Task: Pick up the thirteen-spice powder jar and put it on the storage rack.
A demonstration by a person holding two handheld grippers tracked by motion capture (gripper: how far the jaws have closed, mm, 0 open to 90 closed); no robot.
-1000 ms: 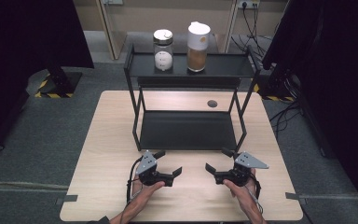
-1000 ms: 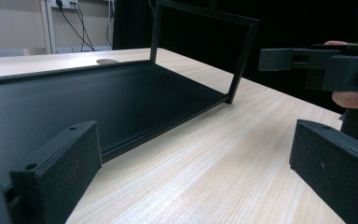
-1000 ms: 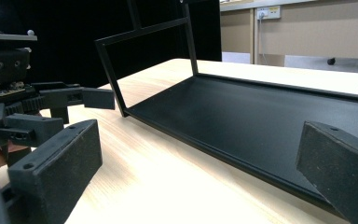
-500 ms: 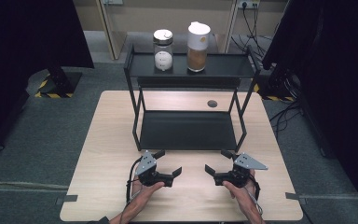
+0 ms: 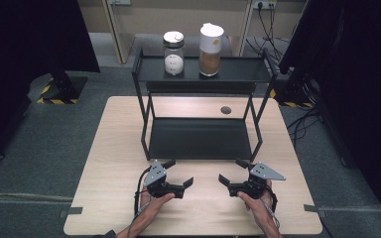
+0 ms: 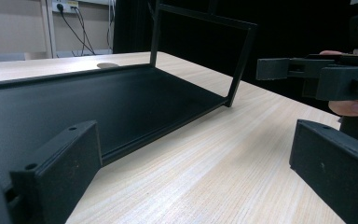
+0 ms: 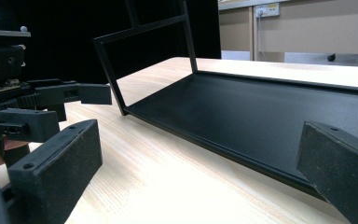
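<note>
Black metal two-level shelf rack (image 5: pixel 201 139) standing mid-desk, just beyond both claws. Left claw (image 5: pixel 181 174) and right claw (image 5: pixel 229 173): wide apart, empty, resting near. Likely stiff, hard, a bit heavy; best grabbed by thin side posts.

Light wood table (image 5: pixel 114 148) sits on grey carpet-ish floor (image 5: pixel 49 144). Way past the claws there's a beige wall (image 5: pixel 144 20) with a power socket (image 5: pixel 262 4) and cables hanging down. Black curtains (image 5: pixel 25 49) hang off to both sides, and a yellow-black striped stand base (image 5: pixel 54 91) sits far out left.
</note>
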